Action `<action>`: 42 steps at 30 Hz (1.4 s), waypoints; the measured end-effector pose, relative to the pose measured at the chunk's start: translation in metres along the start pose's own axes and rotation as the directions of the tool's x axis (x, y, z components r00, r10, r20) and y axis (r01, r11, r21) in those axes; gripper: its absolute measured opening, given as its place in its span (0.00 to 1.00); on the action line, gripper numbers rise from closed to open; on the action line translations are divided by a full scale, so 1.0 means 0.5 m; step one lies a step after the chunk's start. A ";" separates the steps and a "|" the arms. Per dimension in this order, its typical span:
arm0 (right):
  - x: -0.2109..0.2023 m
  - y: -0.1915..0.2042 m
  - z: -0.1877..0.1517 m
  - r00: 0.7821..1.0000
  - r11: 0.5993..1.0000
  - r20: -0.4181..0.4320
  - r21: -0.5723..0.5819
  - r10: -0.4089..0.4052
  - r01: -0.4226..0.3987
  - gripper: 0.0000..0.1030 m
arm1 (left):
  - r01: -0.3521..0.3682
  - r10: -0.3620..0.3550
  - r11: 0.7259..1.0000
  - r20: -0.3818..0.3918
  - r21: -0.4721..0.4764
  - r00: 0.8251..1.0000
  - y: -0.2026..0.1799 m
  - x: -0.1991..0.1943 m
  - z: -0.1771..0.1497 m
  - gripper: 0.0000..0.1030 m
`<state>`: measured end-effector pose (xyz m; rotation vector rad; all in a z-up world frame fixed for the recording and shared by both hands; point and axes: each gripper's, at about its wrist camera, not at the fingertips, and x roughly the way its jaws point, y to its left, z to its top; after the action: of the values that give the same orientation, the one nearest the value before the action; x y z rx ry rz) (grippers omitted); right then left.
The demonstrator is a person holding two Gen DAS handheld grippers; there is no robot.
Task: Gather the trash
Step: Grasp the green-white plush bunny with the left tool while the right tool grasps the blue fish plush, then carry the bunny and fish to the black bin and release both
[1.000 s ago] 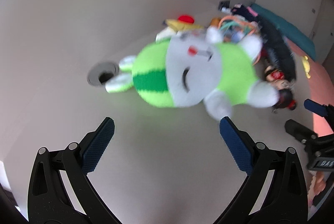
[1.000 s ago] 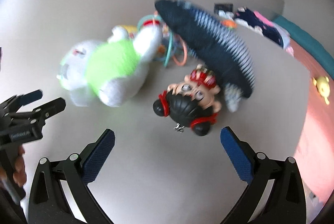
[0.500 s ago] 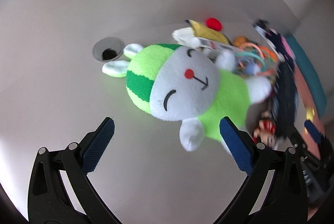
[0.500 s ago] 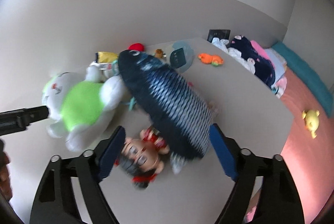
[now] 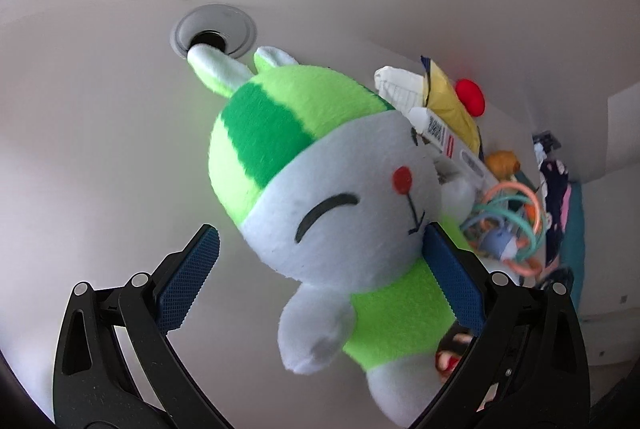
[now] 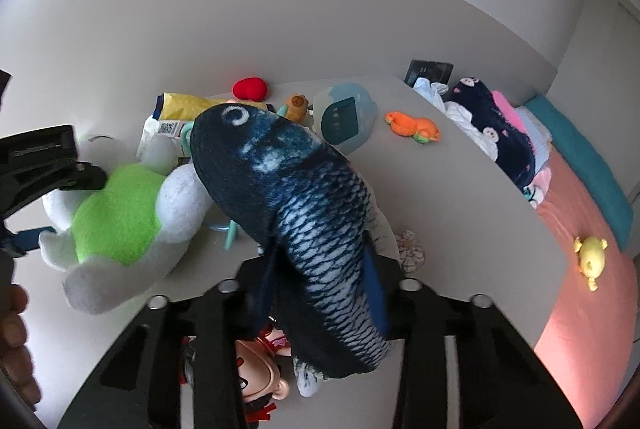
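Observation:
A yellow wrapper and a white printed carton lie behind a green and white plush rabbit on the pale table. My left gripper is open around the rabbit's neck; its right pad lies against the plush and the left pad stands apart. In the right wrist view my right gripper has its jaws closing on a dark blue plush fish, both pads pressing its rear half. The wrapper shows behind the fish.
A doll head lies under the fish. A red heart, a blue tub, an orange toy and a ring rattle crowd the back. Folded clothes sit at the table's right edge. A cable hole is near the rabbit's ears.
My right gripper moved from over the doll to the fish and went from wide open to clamped on it. My left gripper rolled and closed in until the rabbit lay between its jaws.

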<state>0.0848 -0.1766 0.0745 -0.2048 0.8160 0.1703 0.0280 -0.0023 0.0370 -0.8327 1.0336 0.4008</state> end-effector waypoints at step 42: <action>-0.413 -0.257 -0.126 0.962 0.933 0.249 0.360 -0.113 0.016 0.25 | 0.257 -0.430 0.716 0.120 0.649 0.895 -0.186 -0.301 -0.253 0.44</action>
<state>-0.0692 -0.3310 0.1989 0.1324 0.5577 -0.0157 -0.0582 -0.1463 0.1753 -0.3389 0.6626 -0.1634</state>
